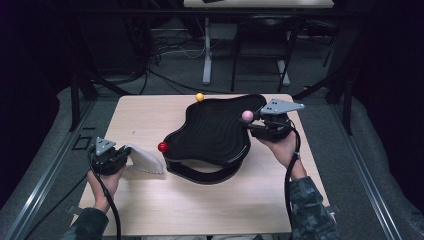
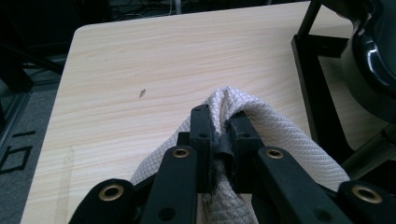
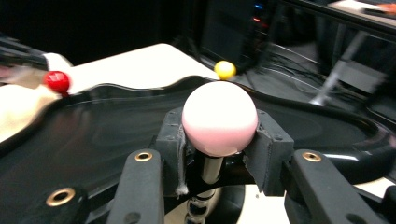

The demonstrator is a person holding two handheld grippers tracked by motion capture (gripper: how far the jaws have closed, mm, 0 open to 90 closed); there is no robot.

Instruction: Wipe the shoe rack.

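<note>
A black wavy tray-like shell point(image 1: 212, 131) sits tilted on a black frame in the middle of the table. It carries a pink ball knob point(image 1: 247, 116), a red ball knob point(image 1: 162, 147) and a yellow ball knob point(image 1: 199, 97) on its rim. My right gripper point(image 1: 255, 121) is shut on the pink ball point(image 3: 219, 123), one pad on each side of it. My left gripper point(image 1: 122, 156) is shut on a white woven cloth point(image 1: 145, 160) lying on the table just left of the shell. In the left gripper view the cloth point(image 2: 280, 135) bunches up between the jaws.
The light wooden table point(image 1: 200, 205) has bare room in front and at the left. The black frame point(image 2: 317, 93) under the shell stands close to the cloth's right. Beyond the table are desk legs, cables and a dark floor.
</note>
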